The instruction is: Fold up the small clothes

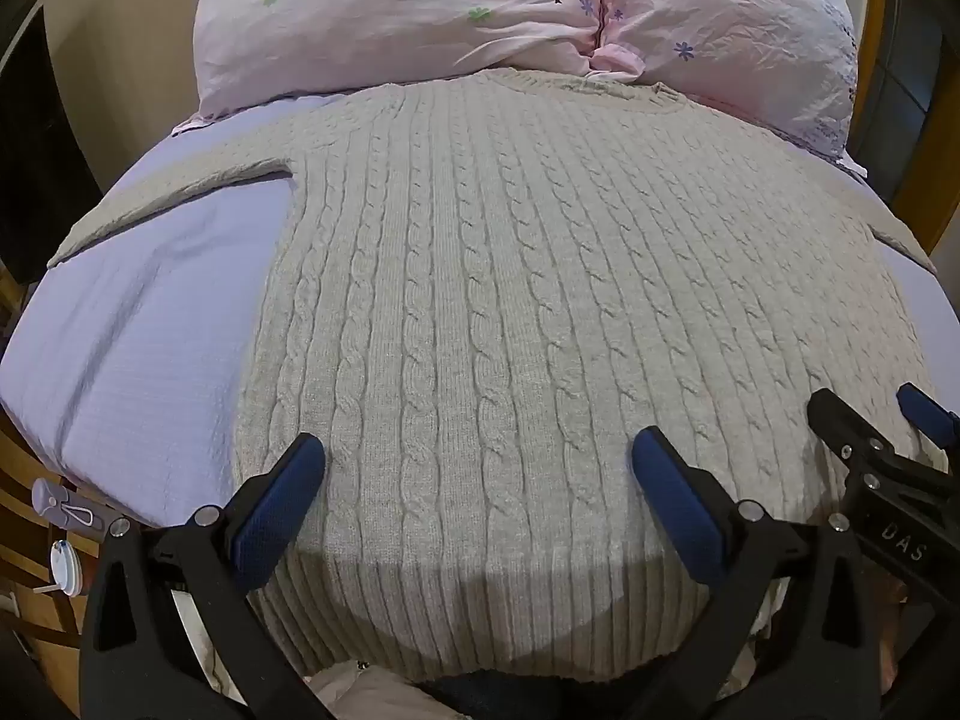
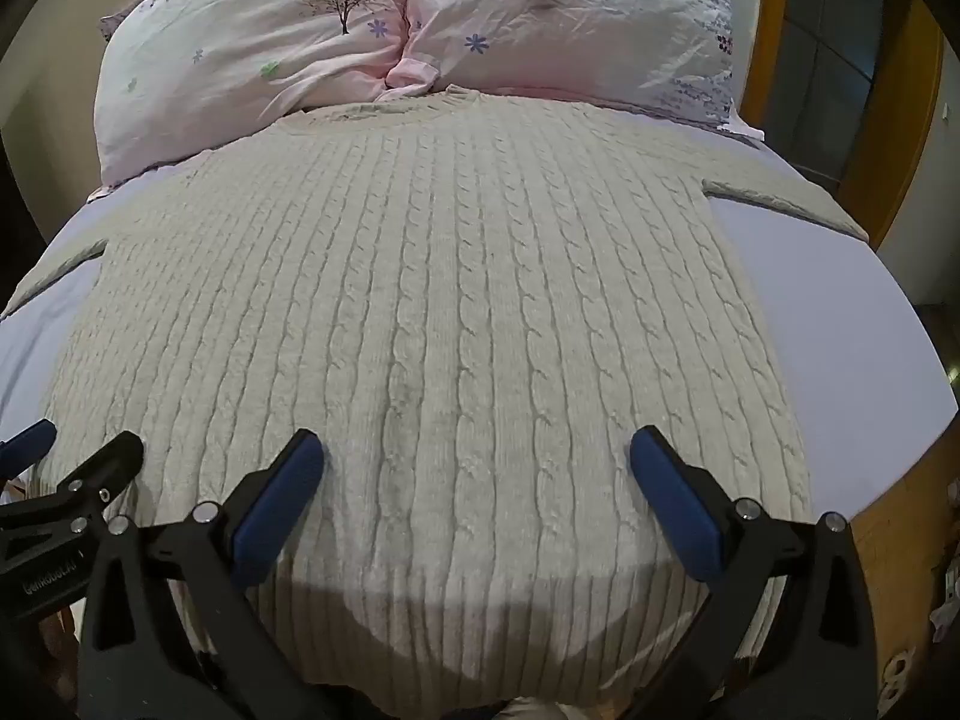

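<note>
sweater [image 1: 480,312] [image 2: 420,324]: grey cable-knit, spread flat on lilac bed sheet [image 1: 132,348] [image 2: 840,312], sleeves out to both sides, collar touching pink pillows [image 1: 420,18] [image 2: 252,54] | left gripper [image 1: 477,462]: jaws spread wide above ribbed hem, holding nothing | right gripper [image 2: 477,462]: jaws spread wide above hem, holding nothing | grippers side by side

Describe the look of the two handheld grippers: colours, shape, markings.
Both match: the left gripper and right gripper have black plastic frames with angular, hinged arms, silver round pivot bolts, and flat dark-blue textured pads on the fingers. White lettering marks the bodies, reading partly "DAS" on the right one. No cables or sleeves show.
</note>
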